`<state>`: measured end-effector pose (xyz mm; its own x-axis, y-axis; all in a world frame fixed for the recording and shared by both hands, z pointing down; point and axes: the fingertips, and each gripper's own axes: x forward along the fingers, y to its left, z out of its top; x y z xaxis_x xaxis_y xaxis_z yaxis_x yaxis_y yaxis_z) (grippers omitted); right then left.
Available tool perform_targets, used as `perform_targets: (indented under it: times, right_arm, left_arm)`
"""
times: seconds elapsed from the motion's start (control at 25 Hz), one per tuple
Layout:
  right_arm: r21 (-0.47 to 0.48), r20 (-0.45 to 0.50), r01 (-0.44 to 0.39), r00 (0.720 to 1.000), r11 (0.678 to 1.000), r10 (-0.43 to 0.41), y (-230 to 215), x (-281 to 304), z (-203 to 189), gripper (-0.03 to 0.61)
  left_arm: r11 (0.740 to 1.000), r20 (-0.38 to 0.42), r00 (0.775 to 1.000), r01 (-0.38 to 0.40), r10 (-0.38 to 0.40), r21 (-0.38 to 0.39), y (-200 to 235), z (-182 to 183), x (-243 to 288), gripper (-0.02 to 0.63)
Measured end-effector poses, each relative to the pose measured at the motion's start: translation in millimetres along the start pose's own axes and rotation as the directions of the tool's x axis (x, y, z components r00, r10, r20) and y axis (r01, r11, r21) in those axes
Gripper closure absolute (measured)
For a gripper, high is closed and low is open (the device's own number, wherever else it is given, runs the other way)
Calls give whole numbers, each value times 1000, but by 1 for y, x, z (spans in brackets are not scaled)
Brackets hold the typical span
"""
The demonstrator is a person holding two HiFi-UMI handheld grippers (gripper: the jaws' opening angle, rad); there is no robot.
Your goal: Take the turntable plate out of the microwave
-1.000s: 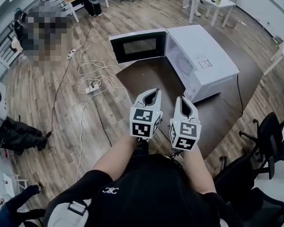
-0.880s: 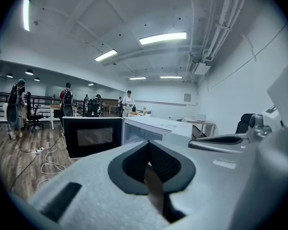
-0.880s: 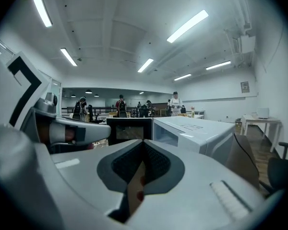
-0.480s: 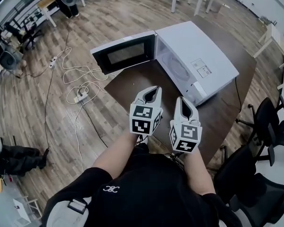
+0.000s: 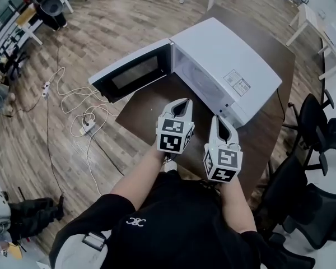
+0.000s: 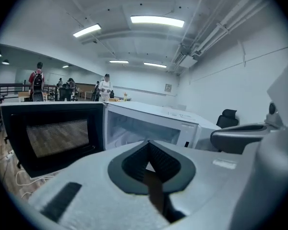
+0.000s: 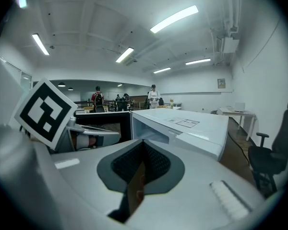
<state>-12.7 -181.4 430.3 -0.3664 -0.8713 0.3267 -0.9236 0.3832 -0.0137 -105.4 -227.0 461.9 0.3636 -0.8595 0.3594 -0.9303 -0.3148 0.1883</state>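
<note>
A white microwave [image 5: 224, 66] stands on a dark brown table [image 5: 143, 102], its black-framed door [image 5: 131, 77] swung wide open to the left. In the left gripper view the pale cavity [image 6: 139, 128] faces me; I cannot make out the turntable plate inside. My left gripper [image 5: 180, 105] is over the table just in front of the open cavity, jaws shut and empty [image 6: 148, 152]. To its right, my right gripper [image 5: 219, 122] hovers near the microwave's front right corner, also shut with nothing between its jaws [image 7: 143, 150].
Black office chairs [image 5: 319, 128] crowd the table's right side. White cables and a power strip [image 5: 87, 125] lie on the wooden floor to the left. White tables [image 5: 308, 15] stand far behind the microwave. People stand far off in the room [image 6: 104, 87].
Both grippers have moved forward toward the microwave, which now looks closer and larger in the head view. Their jaws stayed shut and the door stayed open.
</note>
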Motion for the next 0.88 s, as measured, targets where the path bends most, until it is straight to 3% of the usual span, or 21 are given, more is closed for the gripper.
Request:
perform_targets:
  times: [0.16, 0.32, 0.52, 0.88]
  right_arm:
    - [0, -19, 29, 999, 1000, -29, 2, 7, 1, 571]
    - [34, -49, 29, 998, 999, -28, -10, 6, -14, 571]
    - [56, -74, 38, 997, 998, -34, -16, 15, -27, 571]
    - [50, -64, 65, 996, 997, -61, -37, 26, -21, 571]
  left_arm:
    - [998, -29, 999, 27, -25, 53, 7, -6, 25, 607]
    - [997, -91, 994, 62, -58, 43, -8, -26, 51, 607]
    - [998, -121, 992, 49, -43, 45, -3, -36, 71, 607]
    - [996, -149, 988, 25, -37, -83, 19, -50, 109, 606]
